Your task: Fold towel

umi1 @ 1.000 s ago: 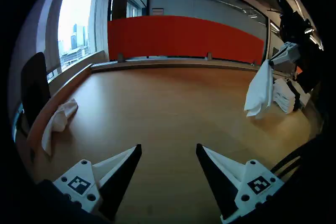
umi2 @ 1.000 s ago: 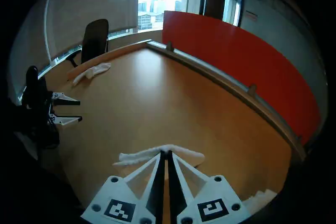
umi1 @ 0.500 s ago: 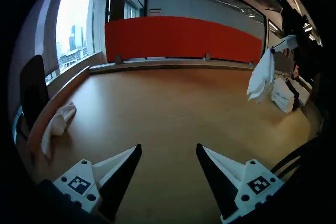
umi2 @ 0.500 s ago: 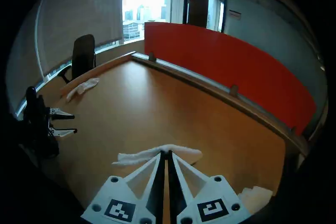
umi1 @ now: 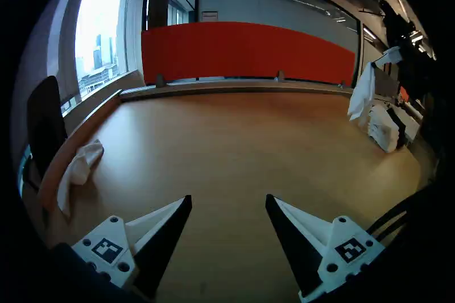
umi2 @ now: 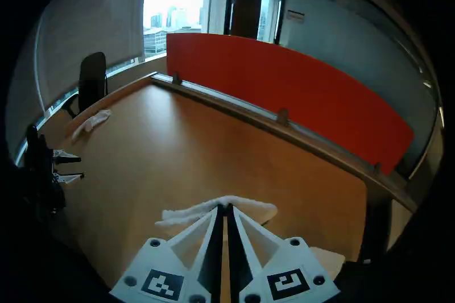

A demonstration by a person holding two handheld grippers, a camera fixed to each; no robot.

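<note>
A white towel (umi2: pixel 219 210) hangs from my right gripper (umi2: pixel 226 207), which is shut on its top edge, high above the wooden table (umi2: pixel 170 149). From the left gripper view, that same towel (umi1: pixel 362 91) dangles off the right gripper (umi1: pixel 391 55) at the far right, just over a stack of folded white towels (umi1: pixel 384 130). My left gripper (umi1: pixel 227 198) stands open low over the table's near side, nothing between its fingers. It appears small at the far left in the right gripper view as the left gripper (umi2: pixel 67 167).
A crumpled white towel (umi1: pixel 77 167) lies by the table's left edge, next to a dark office chair (umi1: pixel 42 121). A red partition (umi1: pixel 250 53) runs along the table's far side, with windows on the left. The folded stack's corner (umi2: pixel 327 257) lies below the right gripper.
The right gripper has risen and drawn back toward the folded stack with the towel hanging from it. My left gripper has stayed put and open.
</note>
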